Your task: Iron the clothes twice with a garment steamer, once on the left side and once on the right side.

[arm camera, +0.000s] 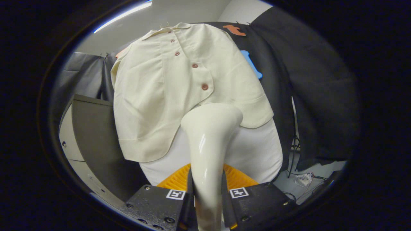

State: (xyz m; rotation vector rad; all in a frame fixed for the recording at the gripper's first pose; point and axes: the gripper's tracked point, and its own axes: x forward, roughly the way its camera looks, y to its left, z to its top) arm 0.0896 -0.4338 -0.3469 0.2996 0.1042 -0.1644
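Gripping the garment steamer (208, 150) by its slim handle, the gripper (207, 205) is holding its two fingers (188, 205) closed against either side of the glossy cream body, so the jaws are standing only as far apart as the handle is thick. The steamer's long axis is running straight forward from between the fingers, with the handle rising out of the grip and widening into a broad rounded head at the far end. That head is pointing up and away toward the shirt (179, 86) and is sitting right at the garment's lower hem, below the bottom button; whether it is actually touching the fabric cannot be told.

The shirt, a cream short-sleeved one with a row of reddish-brown buttons (204, 86) down its front, is hanging collar-up over a white padded form (257, 150) whose bare lower part is showing beneath the hem on both sides of the steamer. A dark panel (96, 141) is standing beside the form, and loose cables (300, 178) are lying on the floor on the other side.
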